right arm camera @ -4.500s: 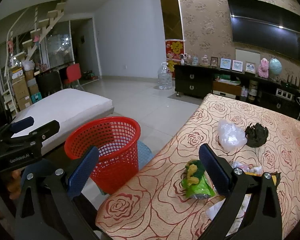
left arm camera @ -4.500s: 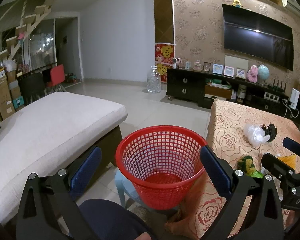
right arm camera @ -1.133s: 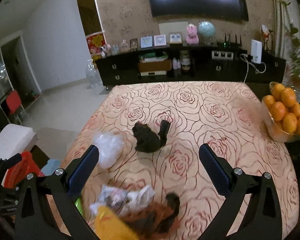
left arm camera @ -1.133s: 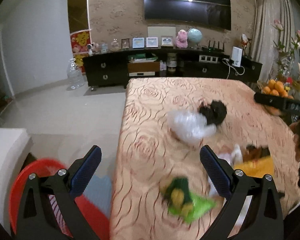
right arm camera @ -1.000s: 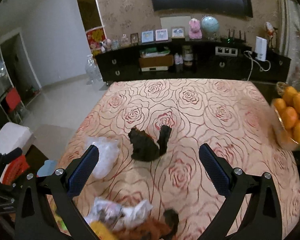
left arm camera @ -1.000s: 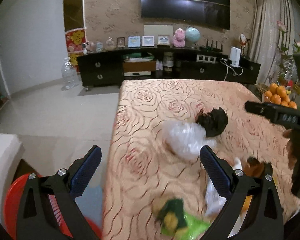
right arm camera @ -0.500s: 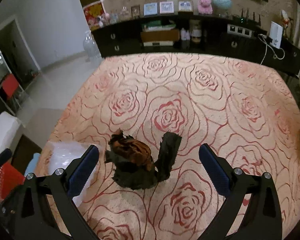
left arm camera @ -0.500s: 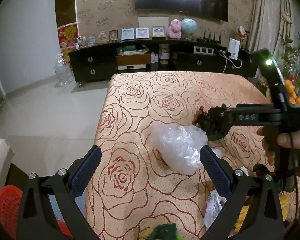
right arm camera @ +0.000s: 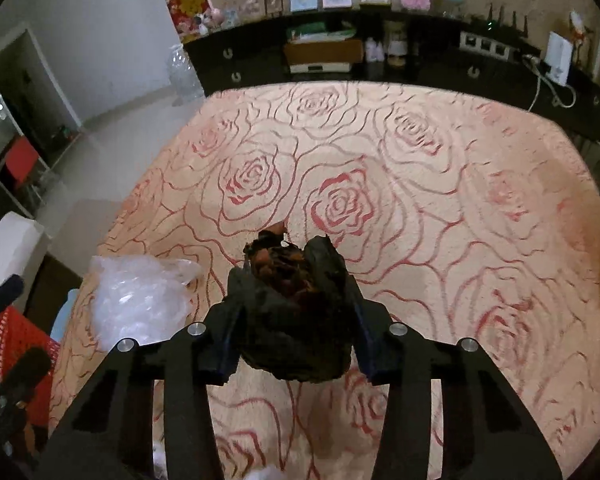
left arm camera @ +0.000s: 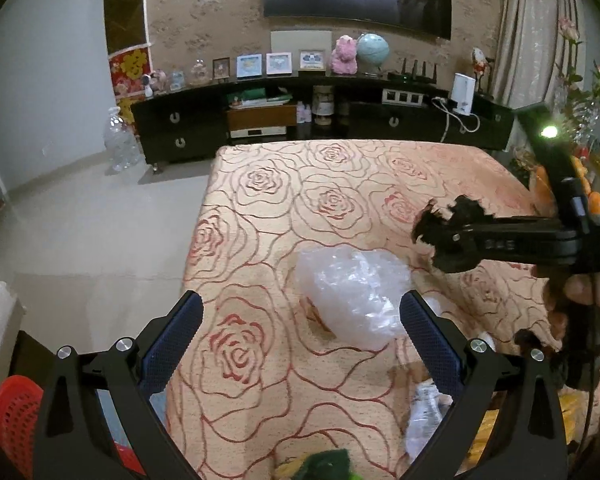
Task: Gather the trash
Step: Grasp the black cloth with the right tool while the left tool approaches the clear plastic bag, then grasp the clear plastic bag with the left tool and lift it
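Observation:
My right gripper (right arm camera: 296,344) is shut on a crumpled black wrapper (right arm camera: 296,300) over the rose-patterned tablecloth (right arm camera: 440,184). In the left wrist view this gripper (left arm camera: 440,240) comes in from the right with the black wrapper (left arm camera: 456,210) in its tips. My left gripper (left arm camera: 300,336) is open just above the table. A clear crumpled plastic bag (left arm camera: 352,292) lies close in front of it, toward its right finger. The bag also shows in the right wrist view (right arm camera: 140,300). The red mesh basket (left arm camera: 16,416) stands on the floor at the lower left.
A green wrapper (left arm camera: 324,464), a white wrapper (left arm camera: 424,424) and a yellow packet (left arm camera: 484,440) lie near the table's front edge. Oranges (left arm camera: 592,200) sit at the right edge. A black TV cabinet (left arm camera: 300,120) stands behind the table. A white cushioned seat (right arm camera: 8,248) is at the left.
My right gripper has come down around the black wrapper and shut on it. My left gripper has moved forward over the table toward the clear bag, still open.

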Motion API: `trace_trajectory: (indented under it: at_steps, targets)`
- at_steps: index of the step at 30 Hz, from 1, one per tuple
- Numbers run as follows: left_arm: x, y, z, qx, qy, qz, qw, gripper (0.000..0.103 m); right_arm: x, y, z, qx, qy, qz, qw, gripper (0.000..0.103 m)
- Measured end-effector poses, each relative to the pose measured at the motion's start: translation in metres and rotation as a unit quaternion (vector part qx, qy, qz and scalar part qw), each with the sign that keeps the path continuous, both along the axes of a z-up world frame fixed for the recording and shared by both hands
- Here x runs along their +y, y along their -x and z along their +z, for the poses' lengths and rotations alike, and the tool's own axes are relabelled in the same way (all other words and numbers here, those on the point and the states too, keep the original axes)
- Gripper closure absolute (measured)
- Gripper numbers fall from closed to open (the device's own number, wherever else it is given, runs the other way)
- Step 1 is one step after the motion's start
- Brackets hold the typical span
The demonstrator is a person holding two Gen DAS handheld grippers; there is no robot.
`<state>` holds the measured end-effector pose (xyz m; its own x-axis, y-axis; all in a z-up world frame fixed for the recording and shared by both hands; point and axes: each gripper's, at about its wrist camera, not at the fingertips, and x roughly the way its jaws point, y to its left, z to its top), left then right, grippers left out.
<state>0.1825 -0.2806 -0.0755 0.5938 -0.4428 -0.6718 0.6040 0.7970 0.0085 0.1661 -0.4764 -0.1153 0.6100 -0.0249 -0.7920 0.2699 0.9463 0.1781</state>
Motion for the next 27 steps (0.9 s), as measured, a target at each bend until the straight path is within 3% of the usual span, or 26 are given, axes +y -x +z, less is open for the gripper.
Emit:
trace_trajectory:
  at_steps: [7, 11, 16, 25, 27]
  targets:
    - [-0.026, 0.003, 0.0, 0.001, -0.015, -0.039, 0.9991, 0.008, -0.006, 0.054, 0.039, -0.028, -0.002, -0.045, 0.999, 0.059]
    - [-0.037, -0.004, -0.011, 0.026, -0.015, -0.039, 0.9988, 0.008, -0.008, 0.077, 0.052, -0.048, -0.011, -0.061, 0.997, 0.059]
    - [-0.045, -0.017, -0.023, 0.046, -0.013, -0.031, 0.9984, 0.008, -0.015, 0.089, 0.053, -0.059, -0.029, -0.08, 0.995, 0.059]
    - [-0.056, -0.036, -0.042, 0.092, 0.0, -0.032, 0.9952, 0.009, -0.011, 0.083, 0.048, -0.058, -0.035, -0.066, 0.996, 0.059]
    - [-0.057, -0.036, -0.044, 0.101, 0.005, -0.036, 0.9943, 0.019, -0.011, 0.082, 0.047, -0.056, -0.036, -0.065, 0.996, 0.059]
